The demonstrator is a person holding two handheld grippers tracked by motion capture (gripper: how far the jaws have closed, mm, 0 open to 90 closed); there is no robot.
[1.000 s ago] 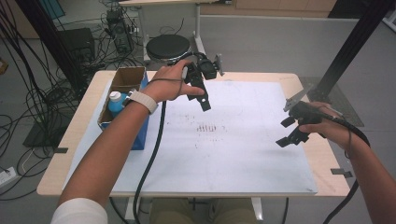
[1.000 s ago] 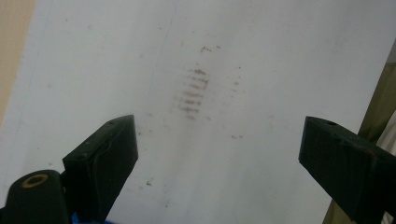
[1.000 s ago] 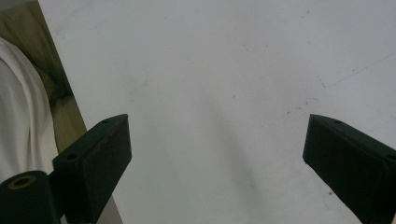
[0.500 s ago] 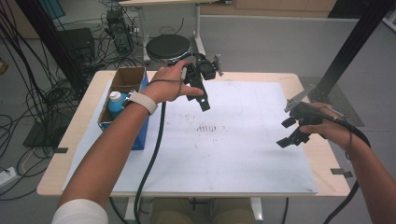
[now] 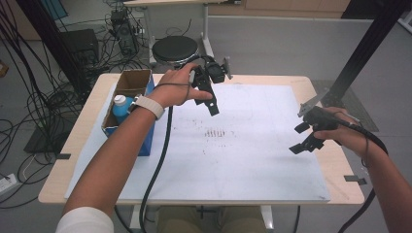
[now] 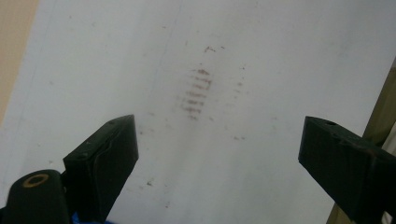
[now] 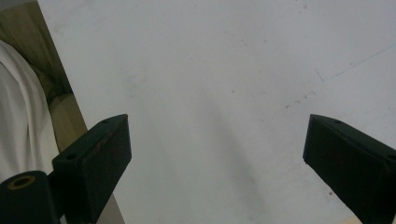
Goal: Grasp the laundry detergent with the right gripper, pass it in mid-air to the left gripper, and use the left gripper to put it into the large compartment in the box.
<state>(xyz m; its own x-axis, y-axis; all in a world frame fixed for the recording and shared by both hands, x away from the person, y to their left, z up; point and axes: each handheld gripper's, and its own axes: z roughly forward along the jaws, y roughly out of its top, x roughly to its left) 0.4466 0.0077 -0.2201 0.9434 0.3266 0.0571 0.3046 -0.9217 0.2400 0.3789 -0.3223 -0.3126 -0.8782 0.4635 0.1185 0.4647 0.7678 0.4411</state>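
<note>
The left gripper (image 5: 208, 94) hangs above the white sheet (image 5: 252, 165) near the table's 11 o'clock, its jaws spread wide with nothing between them. In the left gripper view (image 6: 217, 154) the two black jaws frame bare sheet, and a patch of short brownish smudges (image 6: 195, 91) lies ahead of them toward 12 o'clock. In the high view those smudges (image 5: 217, 132) sit near the sheet's middle, at about 5 o'clock from the left gripper and well apart from it.

The right gripper (image 5: 302, 137) is held over the sheet's edge at 3 o'clock, also released and empty; the right gripper view (image 7: 217, 154) shows plain sheet between its jaws.

At the table's 9 o'clock stands an open cardboard box (image 5: 130, 81) with a blue-capped white bottle (image 5: 120, 103) in it, just beside the person's left wrist. Beyond the table at 12 o'clock is a round black stool (image 5: 175, 48).
</note>
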